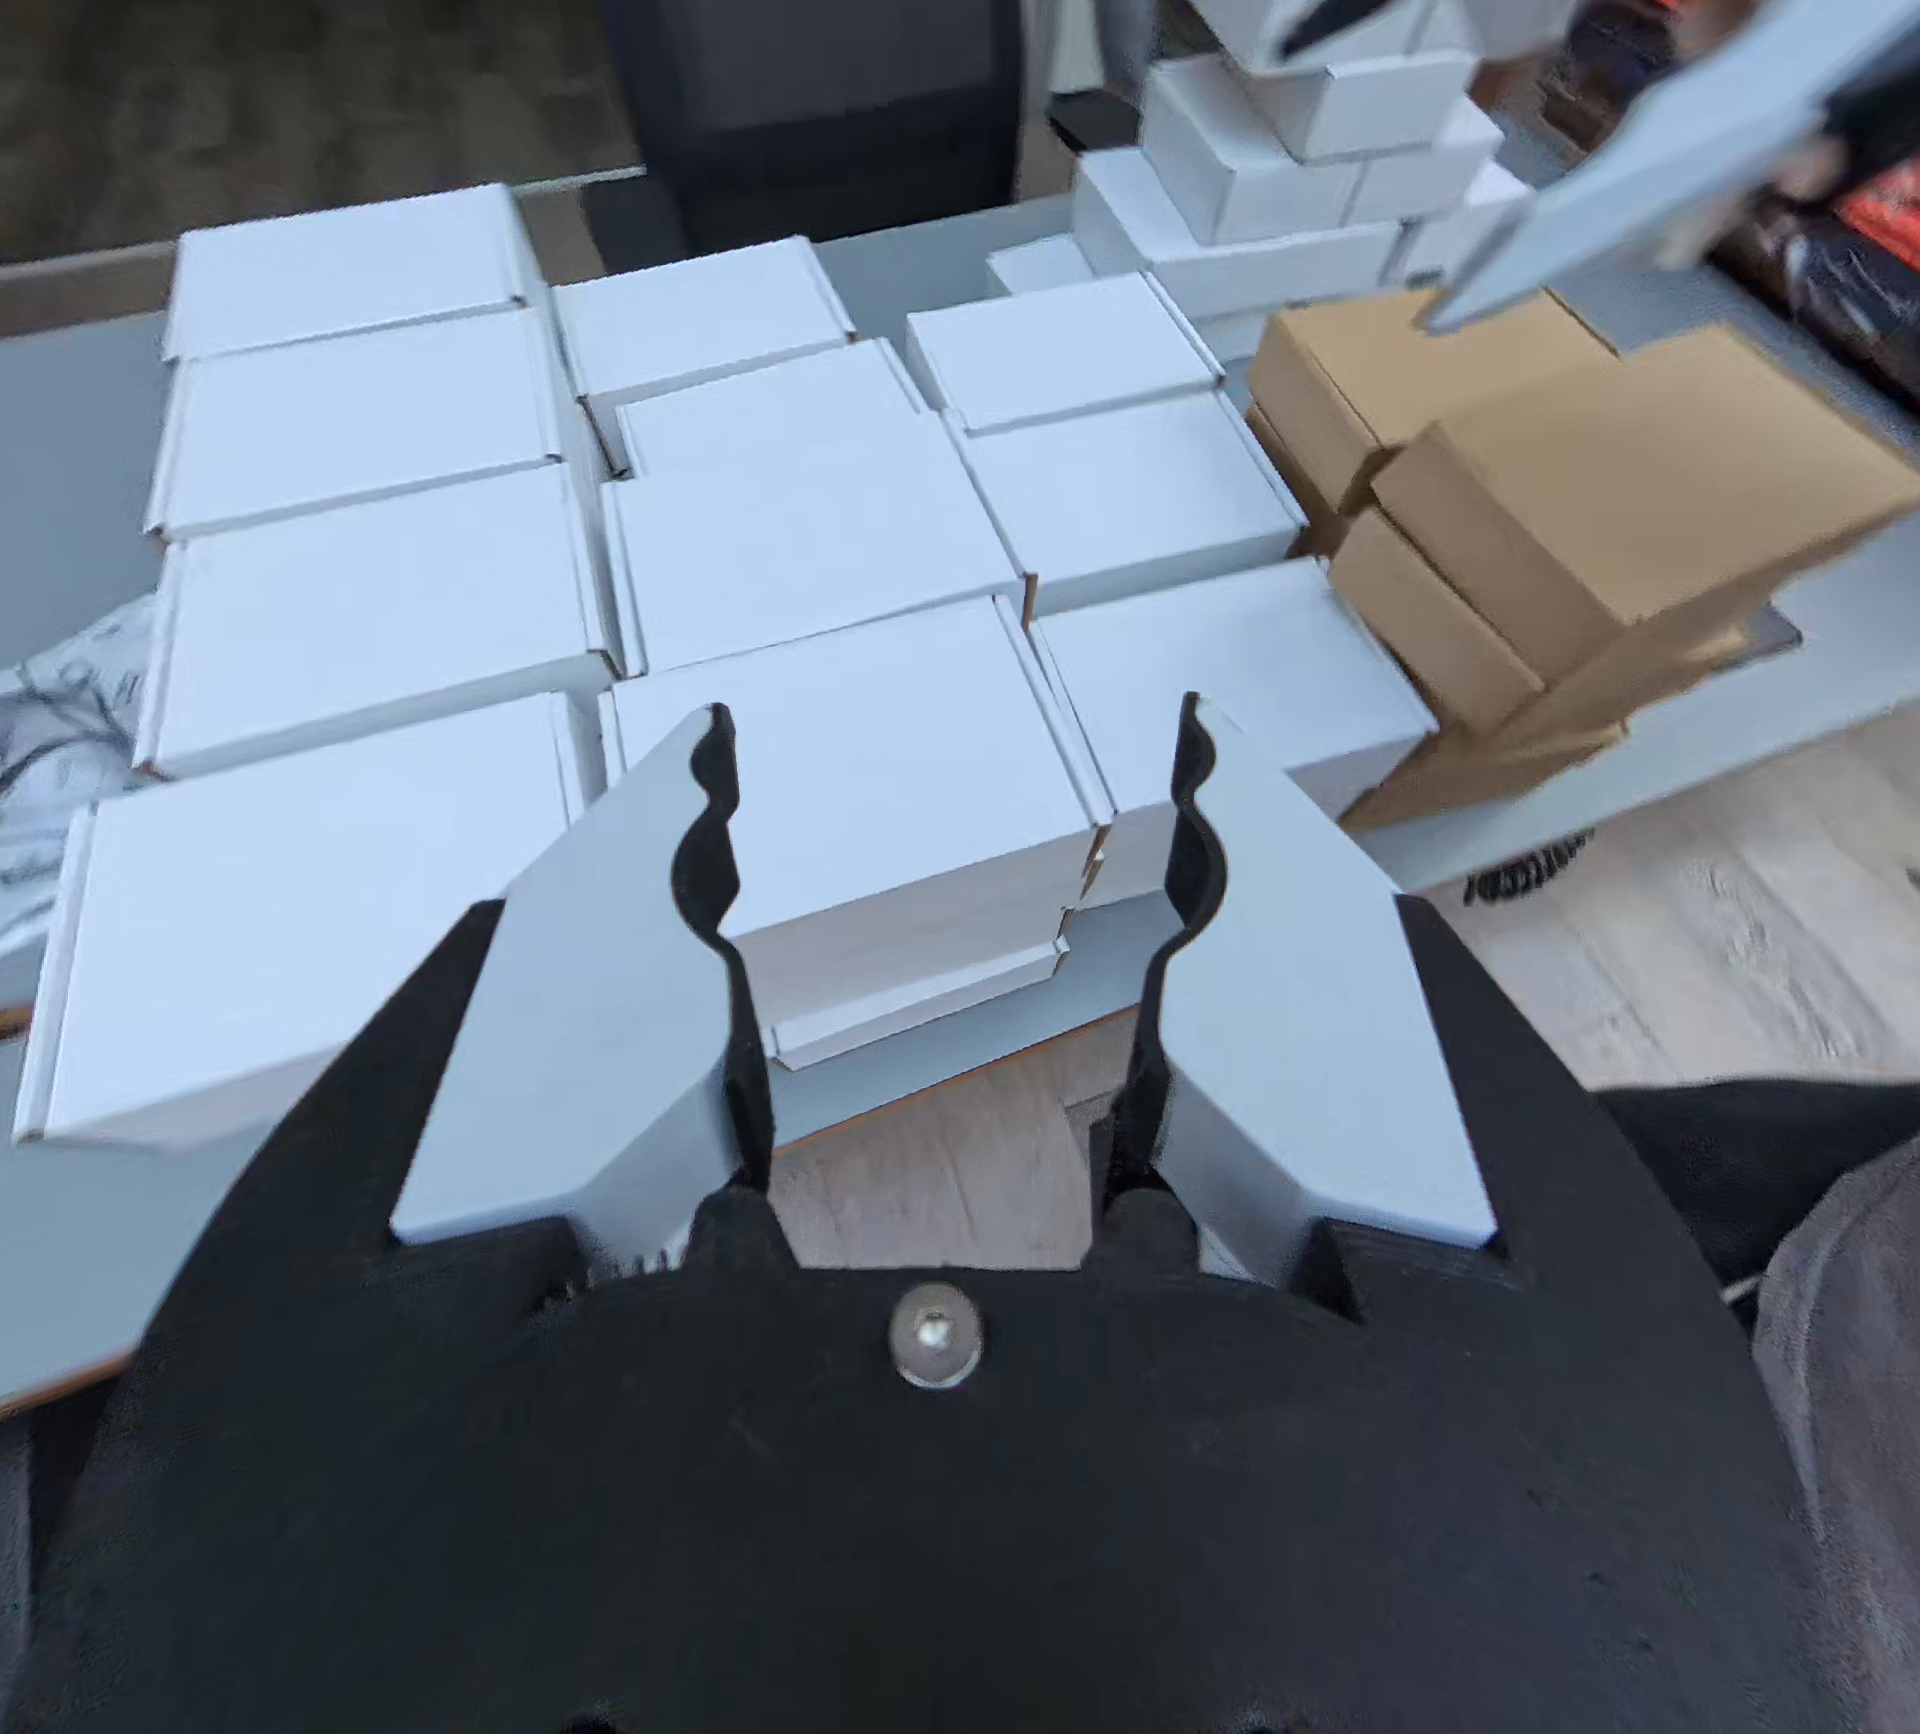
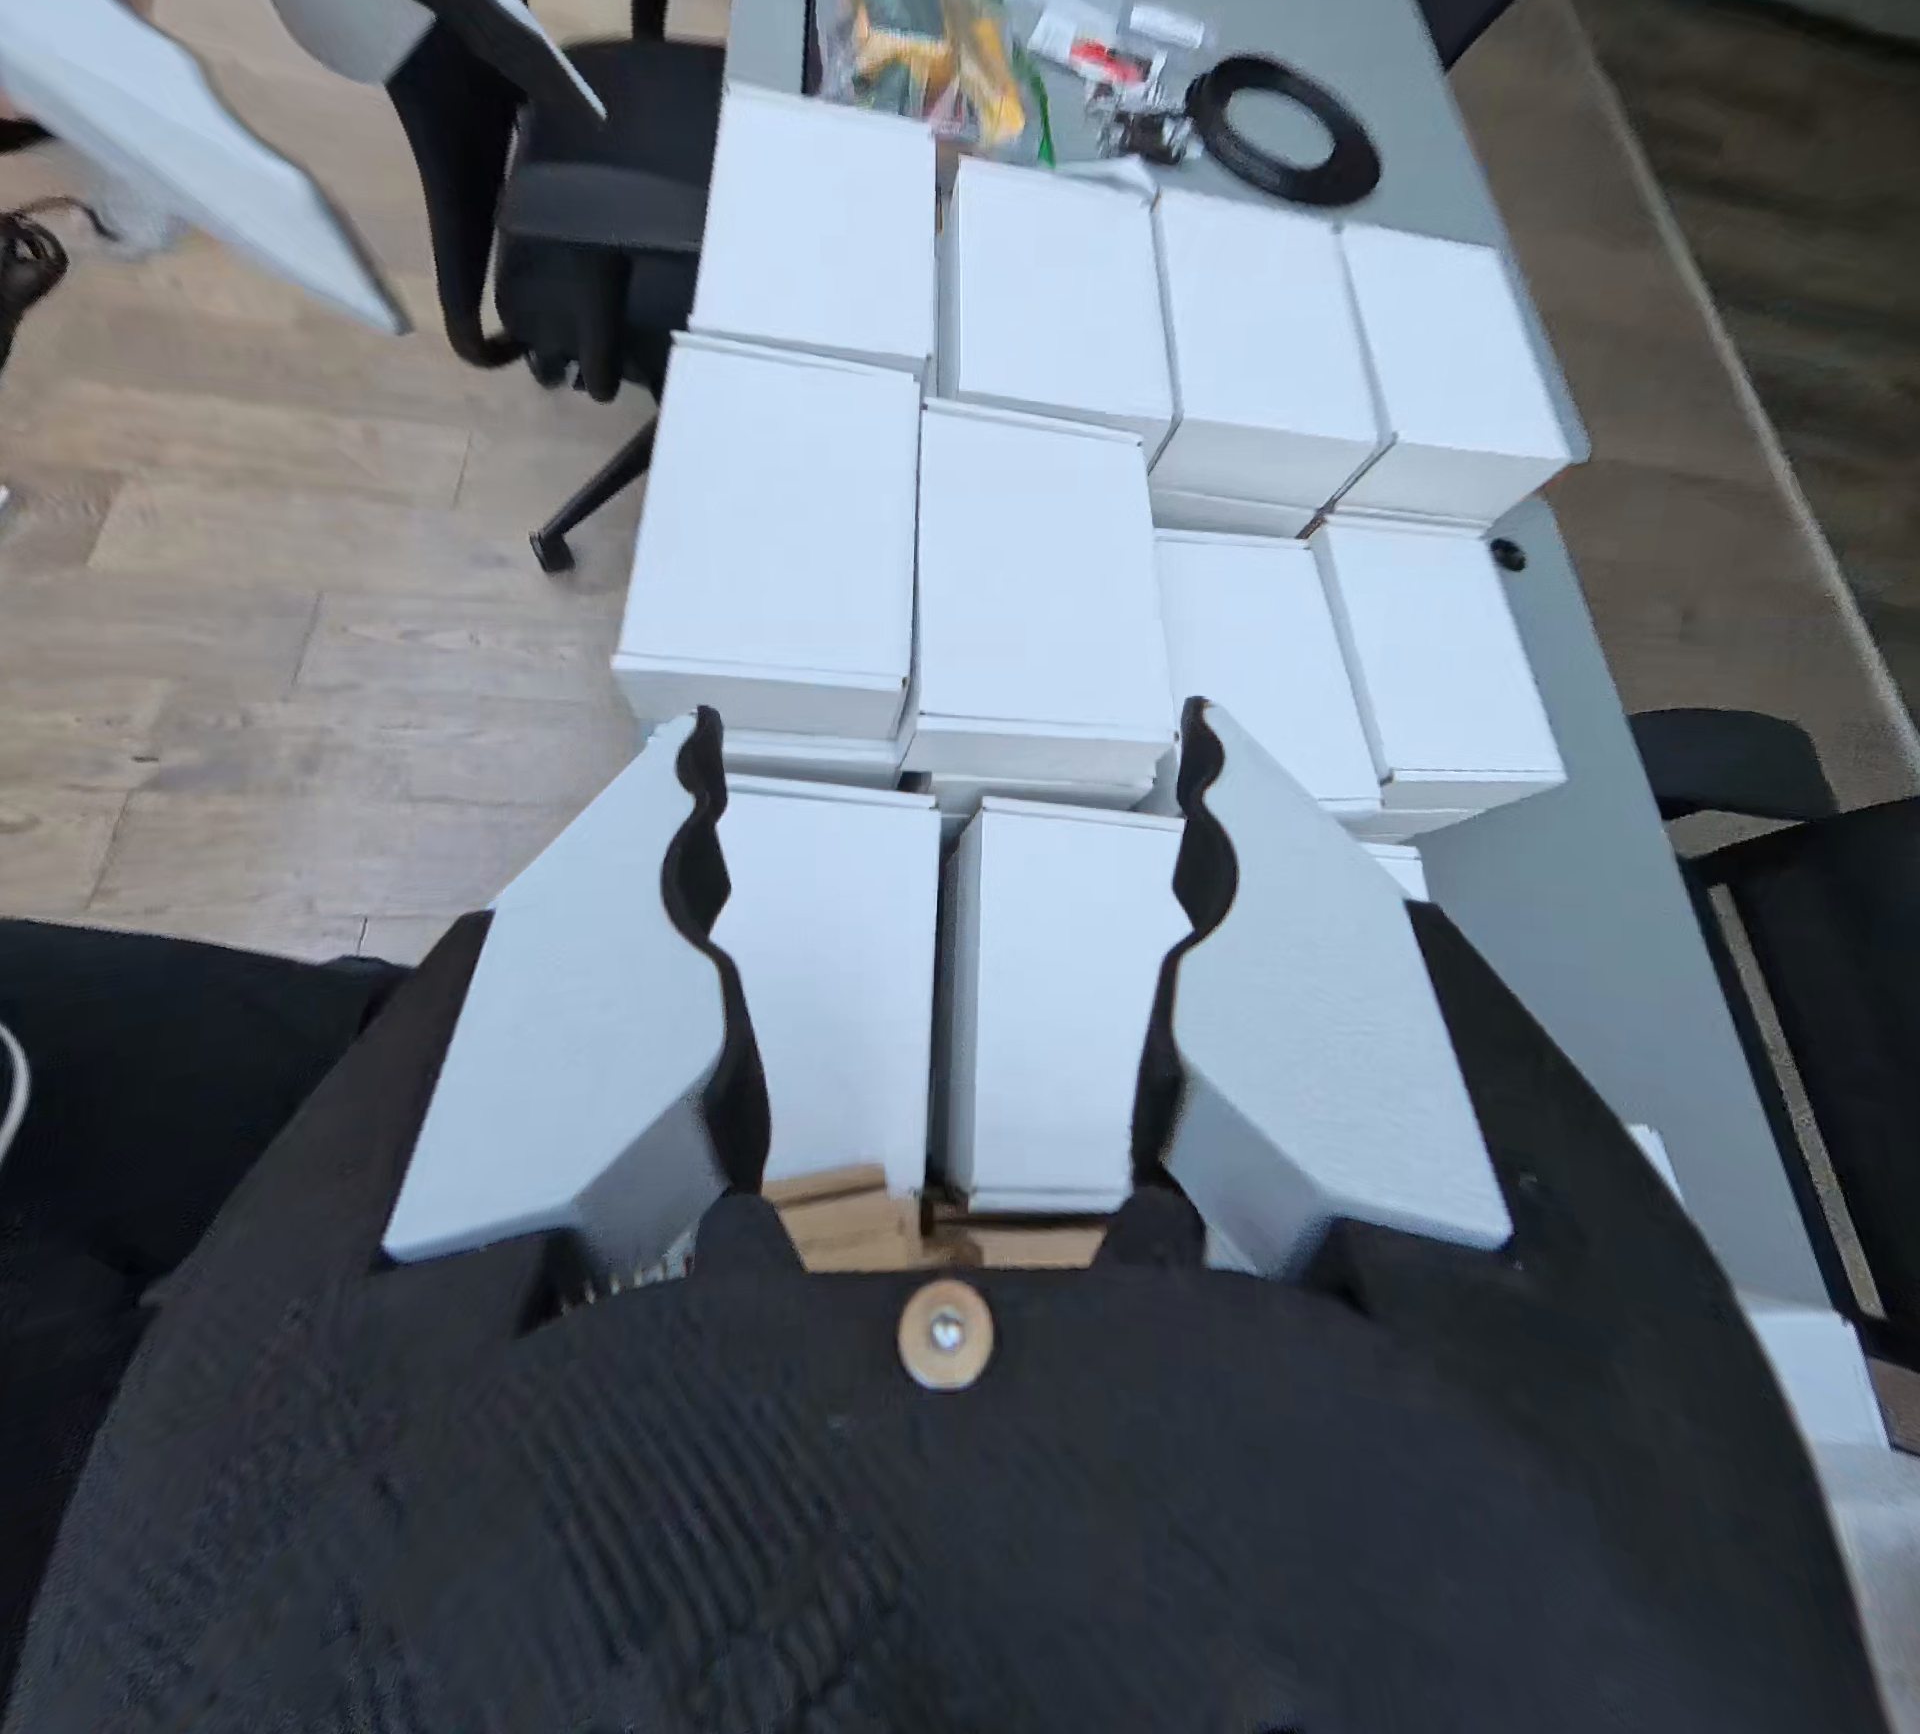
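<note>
Black housing and white fingers of the left gripper [image 1: 956,718] fill the lower part of the left wrist view, its jaws spread wide and holding nothing, hovering over the near edge of a grey table [image 1: 62,396]. Just beyond its fingertips sits a closed white cardboard box [image 1: 862,780], part of a tight grid of white boxes [image 1: 374,604] stacked in several layers across the tabletop. To the right of that grid lie a few brown cardboard boxes [image 1: 1600,500], some stacked, and behind them rises a heap of smaller white boxes [image 1: 1257,167]. The right gripper [image 2: 951,713] also stands wide apart and empty, poised above two white boxes [image 2: 1060,988] lying side by side, with a strip of brown cardboard showing at the base of its fingers. Farther along the table in the right wrist view are a pile of small plastic bags [image 2: 935,53] and a coiled black cable [image 2: 1288,126]. A black office chair [image 2: 603,209] stands on the wood floor [image 2: 260,604] left of the table.
</note>
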